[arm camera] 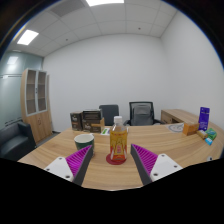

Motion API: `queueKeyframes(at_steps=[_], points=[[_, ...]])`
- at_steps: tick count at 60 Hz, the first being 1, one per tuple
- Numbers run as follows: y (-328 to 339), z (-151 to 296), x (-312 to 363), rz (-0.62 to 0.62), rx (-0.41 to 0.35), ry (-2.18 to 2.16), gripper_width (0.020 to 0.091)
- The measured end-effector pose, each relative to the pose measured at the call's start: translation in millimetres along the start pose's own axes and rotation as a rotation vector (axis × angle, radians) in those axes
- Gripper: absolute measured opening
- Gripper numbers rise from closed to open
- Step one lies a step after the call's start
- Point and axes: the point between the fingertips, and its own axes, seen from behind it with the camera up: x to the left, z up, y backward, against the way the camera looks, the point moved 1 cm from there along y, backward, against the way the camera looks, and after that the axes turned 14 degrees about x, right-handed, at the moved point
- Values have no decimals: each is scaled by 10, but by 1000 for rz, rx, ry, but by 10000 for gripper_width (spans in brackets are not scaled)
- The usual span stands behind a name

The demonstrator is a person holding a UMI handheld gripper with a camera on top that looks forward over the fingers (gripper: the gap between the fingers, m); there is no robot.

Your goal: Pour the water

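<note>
Bottle (pixel 118 139) stands upright on the worktop (pixel 110 176), just ahead of the claw (pixel 113 163) and centred on the gap. Claw is wide, holding nothing. Bottle looks like thin plastic with liquid inside (likely soft-walled, moderately heavy, somewhat slippery). Best hold judged at mid-body, below the cap. A cup (pixel 84 141) sits near, to its left.
</note>
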Motion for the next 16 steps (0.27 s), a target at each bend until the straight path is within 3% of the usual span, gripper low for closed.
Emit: queueKeyframes(at_steps=[16], points=[[897, -349, 40, 96, -1, 4, 829]])
